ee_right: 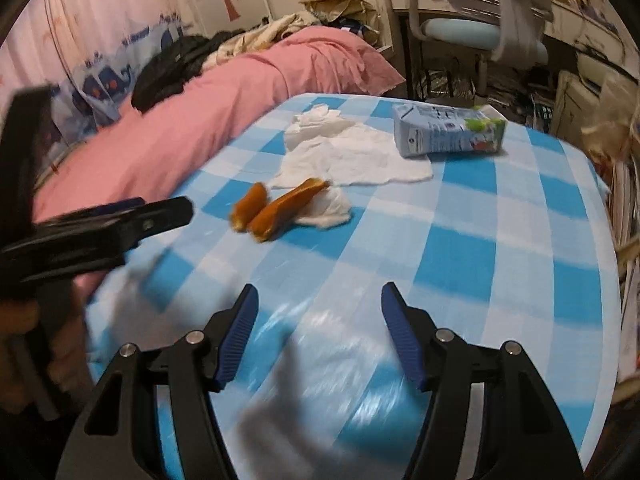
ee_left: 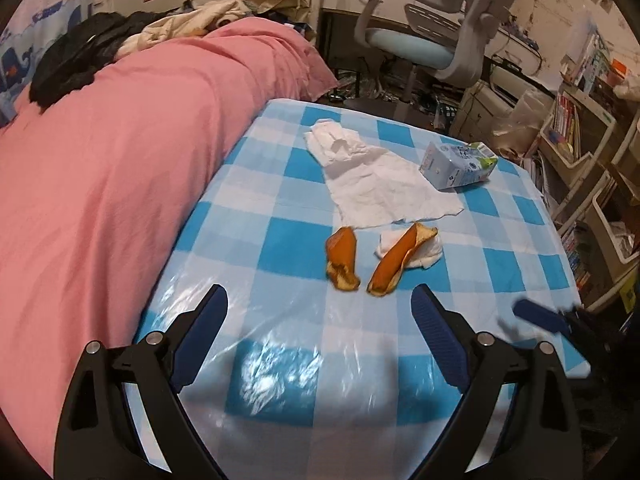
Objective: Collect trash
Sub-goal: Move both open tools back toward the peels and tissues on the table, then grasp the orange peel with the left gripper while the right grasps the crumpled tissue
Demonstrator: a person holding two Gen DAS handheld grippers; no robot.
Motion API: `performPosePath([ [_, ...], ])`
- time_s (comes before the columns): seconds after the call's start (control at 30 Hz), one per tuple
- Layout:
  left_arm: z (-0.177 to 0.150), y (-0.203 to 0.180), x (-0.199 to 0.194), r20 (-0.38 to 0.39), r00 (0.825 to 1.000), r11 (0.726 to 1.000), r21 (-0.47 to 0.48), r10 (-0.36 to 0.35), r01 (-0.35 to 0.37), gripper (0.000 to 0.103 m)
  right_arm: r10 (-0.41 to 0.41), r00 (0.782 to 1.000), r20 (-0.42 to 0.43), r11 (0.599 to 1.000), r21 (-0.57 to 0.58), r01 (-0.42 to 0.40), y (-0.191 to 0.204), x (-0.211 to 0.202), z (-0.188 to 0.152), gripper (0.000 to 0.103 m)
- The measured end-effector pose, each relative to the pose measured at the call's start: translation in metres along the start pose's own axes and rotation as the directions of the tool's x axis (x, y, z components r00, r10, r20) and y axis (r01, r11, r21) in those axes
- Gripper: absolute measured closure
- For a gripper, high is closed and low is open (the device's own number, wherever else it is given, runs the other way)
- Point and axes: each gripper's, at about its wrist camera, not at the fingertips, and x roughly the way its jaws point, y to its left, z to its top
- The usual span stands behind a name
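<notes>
A pink bedspread (ee_left: 120,152) is seen along the left, with dark and beige clothes (ee_left: 132,36) heaped at its far end. Just beside it, a table is covered by a blue-and-white checked cloth (ee_left: 500,240) under a glossy clear film. A white-and-blue desk chair (ee_left: 436,36) is set beyond the table, and cluttered shelves (ee_left: 576,136) are seen at the right.

The trash is gathered on the far half of the table. A large flattened white tissue (ee_left: 376,180) is laid near the middle, and a light-blue drink carton (ee_left: 460,164) with a green corner is lying on its side at the tissue's right edge; its print is too small to be read. Nearer, two orange peels (ee_left: 342,260) are set side by side, the right one resting on a small crumpled tissue (ee_left: 430,250).

The left gripper (ee_left: 320,312) is held released, fingers spread wide above the cloth before the peels. The right gripper (ee_right: 320,312) is likewise held apart, empty, over the table's near part.
</notes>
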Motion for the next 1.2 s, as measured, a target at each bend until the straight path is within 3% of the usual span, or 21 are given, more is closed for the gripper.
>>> performPosePath([
  [0.13, 0.008, -0.005, 0.016, -0.018, 1.0, 1.0, 0.019, -0.009, 0.009, 0.013, -0.018, 1.0, -0.018, 0.999, -0.032, 0.018, -0.005, 0.025, 0.016, 0.042],
  [0.3, 0.015, 0.001, 0.038, -0.049, 0.999, 1.0, 0.014, -0.003, 0.004, 0.013, -0.012, 0.999, -0.035, 0.999, -0.038, 0.01, -0.008, 0.049, 0.029, 0.05],
  [0.57, 0.023, 0.001, 0.061, -0.079, 0.996, 0.999, 0.014, -0.029, 0.03, 0.019, 0.01, 0.999, -0.041, 1.0, -0.029, -0.011, -0.012, 0.062, 0.044, 0.054],
  [0.73, 0.024, -0.003, 0.073, -0.108, 0.993, 0.999, 0.023, -0.044, 0.047, 0.031, 0.041, 0.998, -0.048, 0.999, -0.027, -0.042, -0.013, 0.067, 0.05, 0.064],
  [0.77, 0.024, -0.003, 0.073, -0.107, 0.993, 0.999, 0.021, -0.048, 0.05, 0.033, 0.054, 0.997, -0.053, 0.998, -0.027, -0.055, -0.013, 0.068, 0.051, 0.071],
  [0.87, 0.026, -0.003, 0.075, -0.12, 0.99, 0.996, 0.017, -0.08, 0.082, 0.048, 0.082, 0.994, -0.073, 0.996, -0.029, -0.084, -0.011, 0.067, 0.051, 0.081],
  [1.0, 0.024, -0.008, 0.076, -0.149, 0.98, 0.99, 0.026, -0.13, 0.135, 0.08, 0.083, 0.994, -0.076, 0.995, -0.044, -0.086, -0.011, 0.057, 0.052, 0.084],
  [1.2, 0.024, -0.006, 0.064, -0.13, 0.975, 0.983, 0.006, -0.182, 0.184, 0.082, 0.053, 0.996, -0.077, 0.998, -0.029, -0.056, -0.028, 0.039, 0.051, 0.084],
])
